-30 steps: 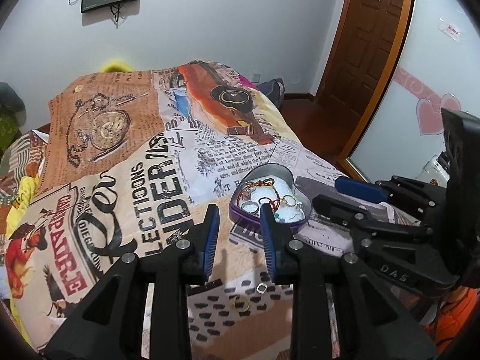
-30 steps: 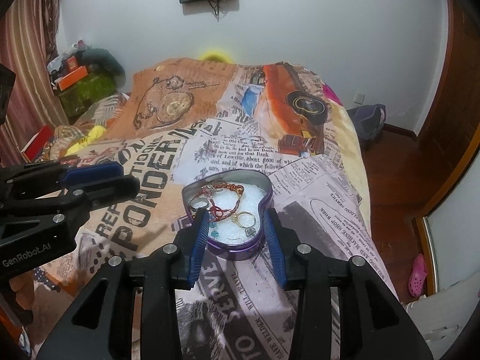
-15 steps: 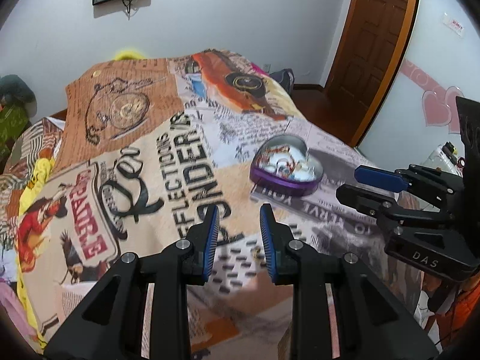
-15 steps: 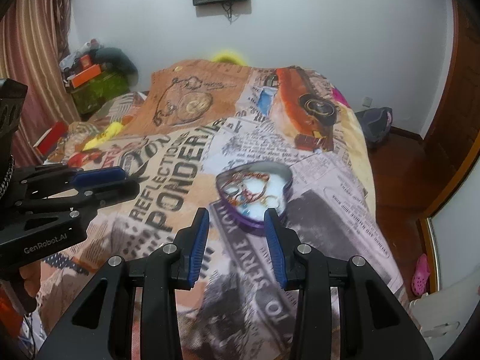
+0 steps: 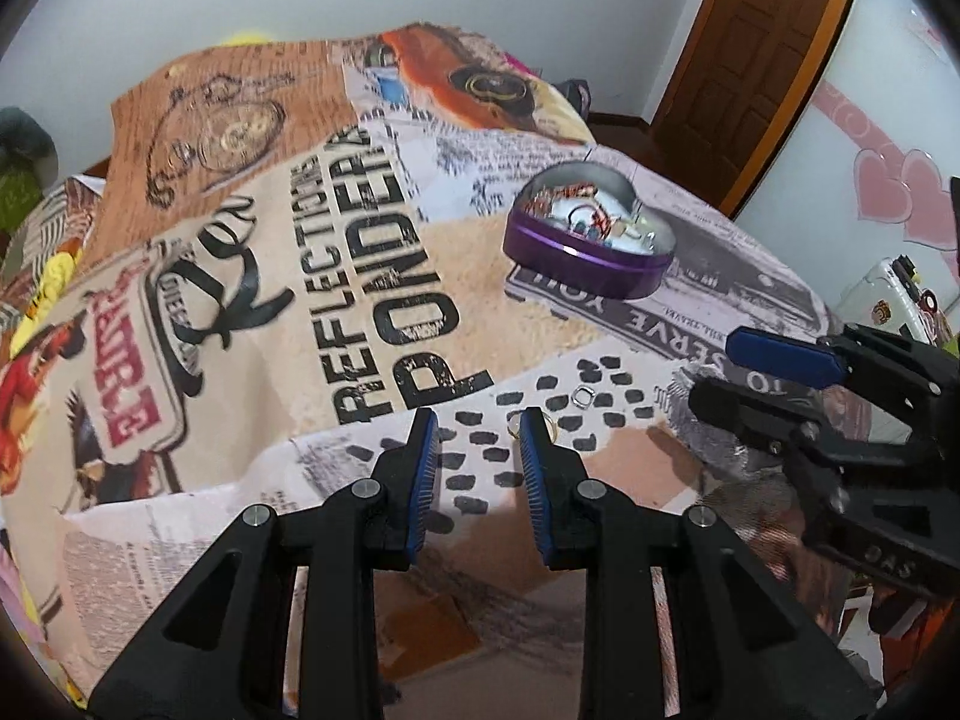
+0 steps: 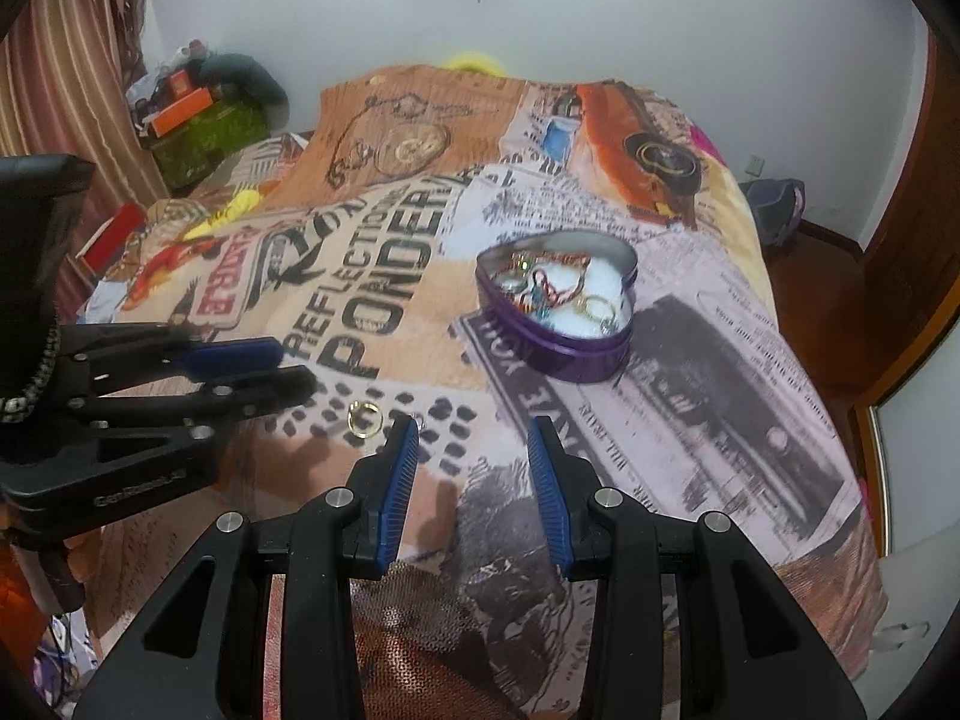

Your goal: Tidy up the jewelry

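From the left wrist, the purple heart-shaped metal tin point(image 5: 585, 249) on the printed bed cover point(image 5: 300, 276) already holds several rings and a red cord, while a small gold ring point(image 5: 515, 425) and a small silver ring point(image 5: 582, 397) lie loose just beyond the left gripper point(image 5: 477, 420), whose fingers stand partly open and empty. From the right wrist, the tin point(image 6: 558, 348) sits well ahead of the right gripper point(image 6: 474, 426), fingers likewise apart and holding nothing, the gold ring point(image 6: 365, 418) lying just to their left, apparently next for collection.

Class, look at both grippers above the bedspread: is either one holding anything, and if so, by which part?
Nothing is held. The left gripper and right gripper both stand open and empty; the gold ring lies loose on the bedspread.
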`<state>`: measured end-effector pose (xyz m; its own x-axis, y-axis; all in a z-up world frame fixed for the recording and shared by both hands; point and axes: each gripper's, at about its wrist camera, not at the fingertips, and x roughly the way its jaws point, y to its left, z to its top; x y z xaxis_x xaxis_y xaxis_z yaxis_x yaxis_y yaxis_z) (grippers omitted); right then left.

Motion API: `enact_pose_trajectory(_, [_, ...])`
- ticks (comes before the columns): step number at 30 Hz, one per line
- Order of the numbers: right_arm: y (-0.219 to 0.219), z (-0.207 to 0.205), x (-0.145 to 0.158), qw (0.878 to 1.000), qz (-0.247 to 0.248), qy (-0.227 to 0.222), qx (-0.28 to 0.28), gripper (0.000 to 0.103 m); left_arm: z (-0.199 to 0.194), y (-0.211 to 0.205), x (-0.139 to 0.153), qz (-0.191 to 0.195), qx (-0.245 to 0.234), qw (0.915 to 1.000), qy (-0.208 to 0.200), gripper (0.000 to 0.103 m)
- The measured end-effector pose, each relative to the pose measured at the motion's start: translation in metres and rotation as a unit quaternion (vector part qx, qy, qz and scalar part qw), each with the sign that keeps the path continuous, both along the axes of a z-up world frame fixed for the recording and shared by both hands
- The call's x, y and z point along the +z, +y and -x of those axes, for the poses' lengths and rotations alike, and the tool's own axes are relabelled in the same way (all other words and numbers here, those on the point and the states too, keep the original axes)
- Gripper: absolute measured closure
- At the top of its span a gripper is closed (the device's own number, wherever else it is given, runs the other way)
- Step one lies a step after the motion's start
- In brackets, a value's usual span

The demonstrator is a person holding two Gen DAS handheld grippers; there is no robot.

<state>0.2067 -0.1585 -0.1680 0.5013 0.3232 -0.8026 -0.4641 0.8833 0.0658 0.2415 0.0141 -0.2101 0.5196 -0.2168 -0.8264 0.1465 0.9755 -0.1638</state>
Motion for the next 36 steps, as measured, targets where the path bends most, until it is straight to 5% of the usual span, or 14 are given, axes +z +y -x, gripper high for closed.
enact_pose_trajectory(8, [0.003, -0.002, -0.017, 1.000, 0.010, 0.015, 0.008, 0.069, -0.006, -0.006, -0.014, 0.013, -0.007, 0.9999, 0.007, 0.076])
enact_pose_trajectory(12, [0.000, -0.007, -0.021, 1.000, -0.005, 0.022, 0.006, 0.068, -0.008, -0.005, -0.018, 0.017, -0.005, 0.9998, 0.001, 0.090])
enact_pose_trajectory(25, [0.027, -0.016, -0.034, 0.999, 0.006, 0.026, 0.045, 0.069, -0.008, 0.006, -0.021, 0.039, 0.011, 0.9991, -0.012, 0.098])
enact_pose_trajectory(36, [0.035, -0.017, -0.043, 0.998, 0.022, 0.019, 0.058, 0.087, 0.000, 0.017, -0.018, 0.026, 0.027, 0.9989, -0.027, 0.098])
